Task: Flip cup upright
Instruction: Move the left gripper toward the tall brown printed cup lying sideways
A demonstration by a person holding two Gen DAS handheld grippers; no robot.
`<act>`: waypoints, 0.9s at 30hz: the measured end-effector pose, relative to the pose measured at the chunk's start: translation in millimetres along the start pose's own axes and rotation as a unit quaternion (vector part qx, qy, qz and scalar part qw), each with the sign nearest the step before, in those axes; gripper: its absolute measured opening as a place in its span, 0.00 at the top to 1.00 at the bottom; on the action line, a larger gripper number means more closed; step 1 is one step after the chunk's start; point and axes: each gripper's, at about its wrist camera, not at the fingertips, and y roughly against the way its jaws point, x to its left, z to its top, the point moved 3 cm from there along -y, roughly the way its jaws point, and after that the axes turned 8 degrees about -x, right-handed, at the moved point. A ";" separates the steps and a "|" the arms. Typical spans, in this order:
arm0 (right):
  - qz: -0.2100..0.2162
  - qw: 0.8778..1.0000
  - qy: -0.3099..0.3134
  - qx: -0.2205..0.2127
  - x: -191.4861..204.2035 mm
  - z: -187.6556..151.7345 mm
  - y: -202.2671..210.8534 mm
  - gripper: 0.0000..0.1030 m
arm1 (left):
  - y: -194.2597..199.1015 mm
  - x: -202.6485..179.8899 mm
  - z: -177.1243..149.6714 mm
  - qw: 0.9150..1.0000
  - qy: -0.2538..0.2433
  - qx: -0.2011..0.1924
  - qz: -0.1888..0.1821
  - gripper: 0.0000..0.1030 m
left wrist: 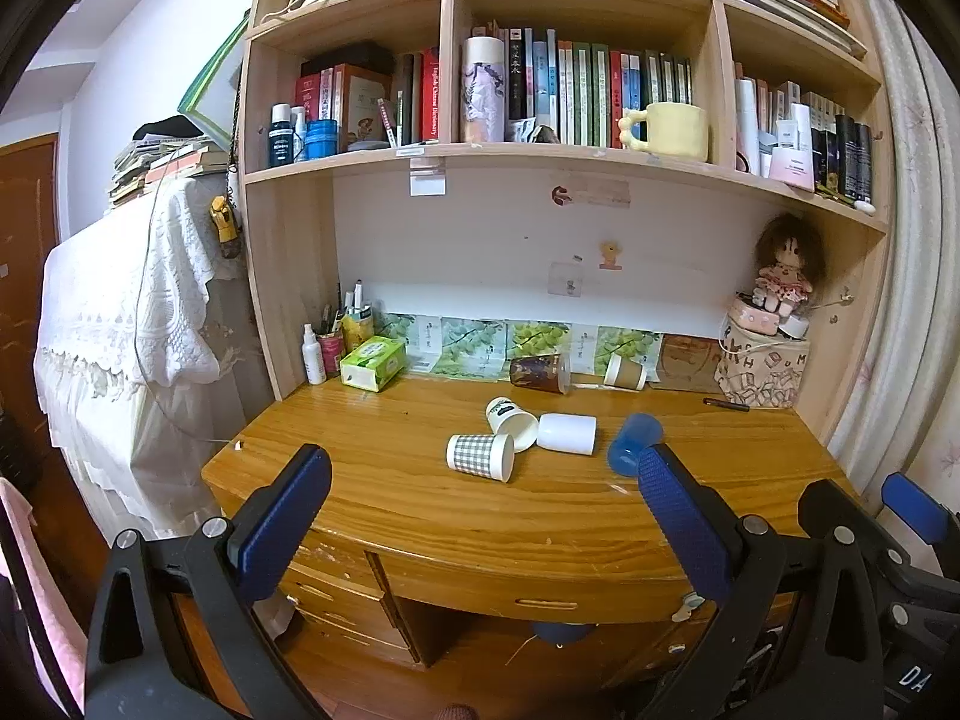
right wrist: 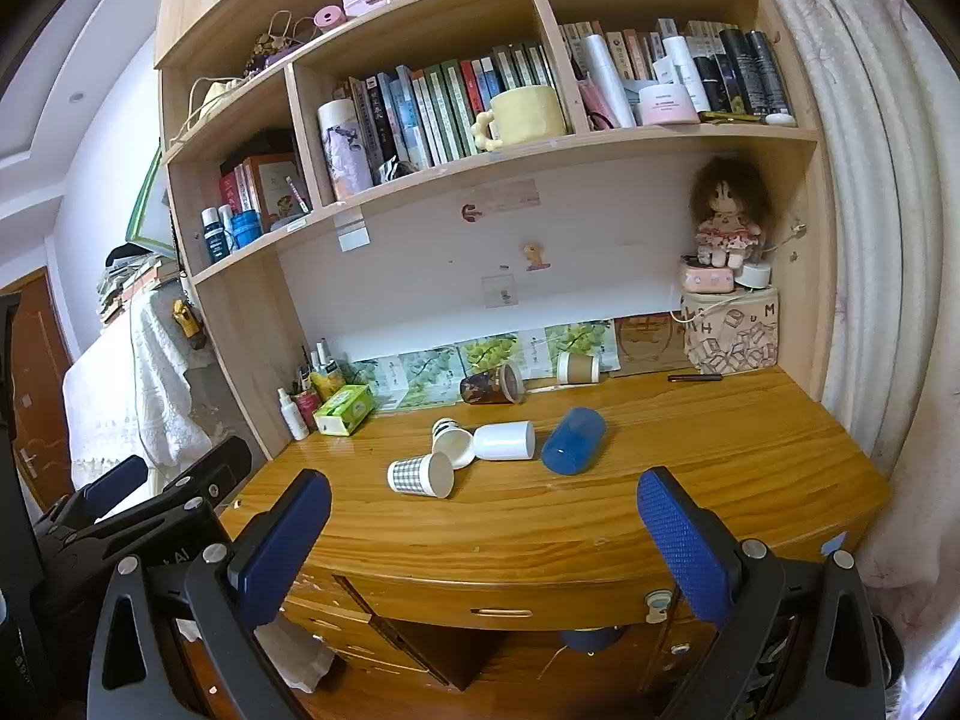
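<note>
Several cups lie on their sides on the wooden desk [left wrist: 420, 510]: a checked paper cup [left wrist: 480, 456] [right wrist: 420, 475], a white paper cup with a dark print [left wrist: 511, 420] [right wrist: 453, 443], a plain white cup [left wrist: 567, 432] [right wrist: 504, 440], a blue plastic cup [left wrist: 633, 443] [right wrist: 573, 441], a dark brown cup [left wrist: 540, 372] [right wrist: 492, 387] and a kraft paper cup [left wrist: 625, 372] [right wrist: 577, 367]. My left gripper [left wrist: 486, 516] is open and empty, held in front of the desk edge. My right gripper [right wrist: 485, 534] is open and empty, likewise short of the desk.
A green tissue box [left wrist: 373, 363], a spray bottle [left wrist: 312, 354] and a pen holder [left wrist: 331, 348] stand at the back left. A patterned bag [left wrist: 762, 372] with a doll [left wrist: 783, 276] on top stands at the back right. A pen [left wrist: 726, 403] lies nearby. Bookshelves [left wrist: 540, 150] overhang the desk.
</note>
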 end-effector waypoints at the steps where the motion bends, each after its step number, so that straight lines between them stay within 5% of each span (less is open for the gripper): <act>1: 0.000 1.000 0.001 0.000 0.2 -0.1 -0.2 0.01 | -0.3 0.2 -0.4 1.000 0.001 0.000 0.001 0.01; 16: -0.007 1.000 0.001 -0.003 -5.3 0.8 -6.7 0.01 | -15.5 -9.6 1.1 1.000 -0.005 0.001 -0.010 0.01; 27: -0.022 1.000 -0.016 0.014 -26.1 5.2 -42.8 0.01 | -69.1 -28.5 5.6 0.999 -0.011 0.035 -0.018 0.01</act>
